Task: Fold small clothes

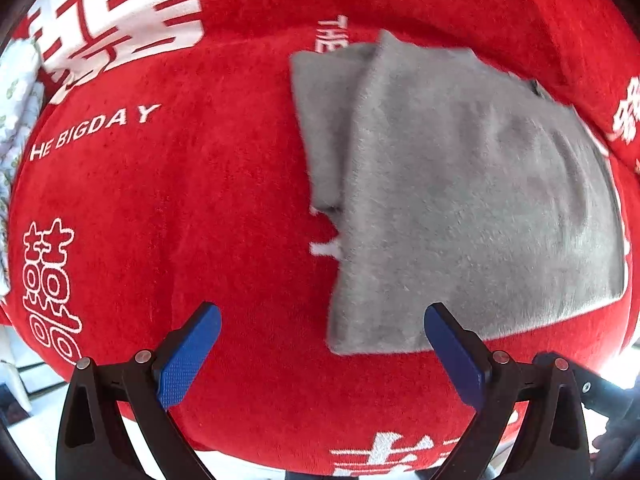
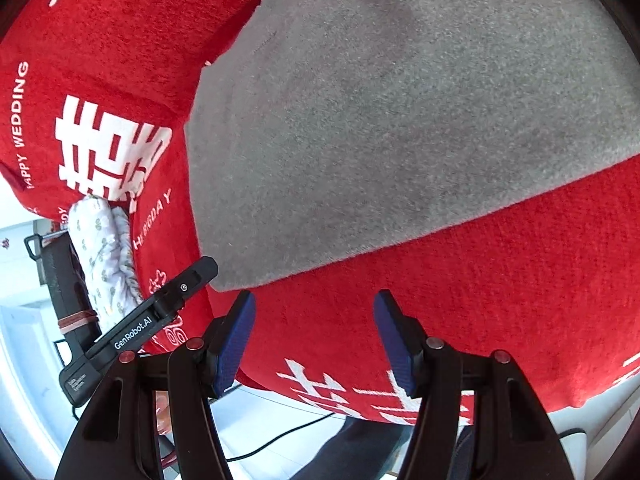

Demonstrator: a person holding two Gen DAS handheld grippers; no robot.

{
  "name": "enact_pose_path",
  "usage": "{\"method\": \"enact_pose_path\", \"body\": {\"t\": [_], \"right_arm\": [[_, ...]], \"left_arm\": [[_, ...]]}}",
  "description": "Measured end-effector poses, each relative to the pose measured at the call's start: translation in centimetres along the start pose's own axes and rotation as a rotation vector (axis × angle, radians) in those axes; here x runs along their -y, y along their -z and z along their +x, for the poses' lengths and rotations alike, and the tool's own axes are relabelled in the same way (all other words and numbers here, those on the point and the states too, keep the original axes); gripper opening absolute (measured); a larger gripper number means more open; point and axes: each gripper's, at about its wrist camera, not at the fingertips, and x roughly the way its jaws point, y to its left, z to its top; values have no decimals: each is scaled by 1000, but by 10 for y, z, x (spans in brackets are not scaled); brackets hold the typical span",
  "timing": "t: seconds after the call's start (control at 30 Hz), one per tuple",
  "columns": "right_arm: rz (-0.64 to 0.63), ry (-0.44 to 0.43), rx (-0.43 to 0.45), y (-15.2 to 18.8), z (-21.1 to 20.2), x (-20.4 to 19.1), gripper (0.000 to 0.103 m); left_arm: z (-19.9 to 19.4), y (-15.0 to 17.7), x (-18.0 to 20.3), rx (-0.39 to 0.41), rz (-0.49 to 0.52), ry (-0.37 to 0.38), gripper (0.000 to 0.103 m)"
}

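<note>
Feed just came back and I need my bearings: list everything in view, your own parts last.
garment: one, grey, partly folded, lying on the blanket.
blanket: one, red with white lettering, covering the work surface.
patterned cloth: one, white with small print, bunched at the blanket's left edge.
cable: one, black, on the floor below the blanket's edge.
left gripper: one, black with blue pads, jaws open, empty, above the garment's near corner.
right gripper: one, black with blue pads, jaws open, empty, just short of the garment's near edge.
</note>
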Motion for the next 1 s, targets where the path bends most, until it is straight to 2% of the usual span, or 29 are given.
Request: {"method": "enact_pose_path", "body": {"t": [0.27, 0.43, 0.57, 0.6, 0.73, 0.77, 0.8, 0.83, 0.9, 1.0], "right_arm": [[64, -71, -30, 8, 29, 2, 65], [106, -157, -20, 2, 49, -5, 65], [168, -254, 39, -5, 62, -9, 67], [182, -273, 52, -8, 64, -10, 70], [283, -360, 90, -15, 73, -8, 70], [308, -375, 88, -16, 74, -7, 66], [335, -383, 77, -17, 76, -6, 34], [343, -392, 64, -18, 78, -5, 8], [316, -446, 77, -19, 70, -5, 8], [167, -463, 118, -27, 40, -25, 8]], "left_arm": [[13, -21, -40, -13, -58, 11, 102], [16, -34, -57, -5, -107, 133, 102], [24, -44, -61, -32, -132, 278, 102], [29, -49, -63, -38, -133, 300, 102], [39, -61, -56, -58, -121, 399, 102], [43, -65, -55, -66, -121, 424, 102], [44, -67, -51, -70, -124, 437, 102], [45, -68, -50, -74, -127, 449, 102], [50, -75, -45, -83, -132, 463, 102], [54, -86, -39, -87, -136, 519, 102]]}}
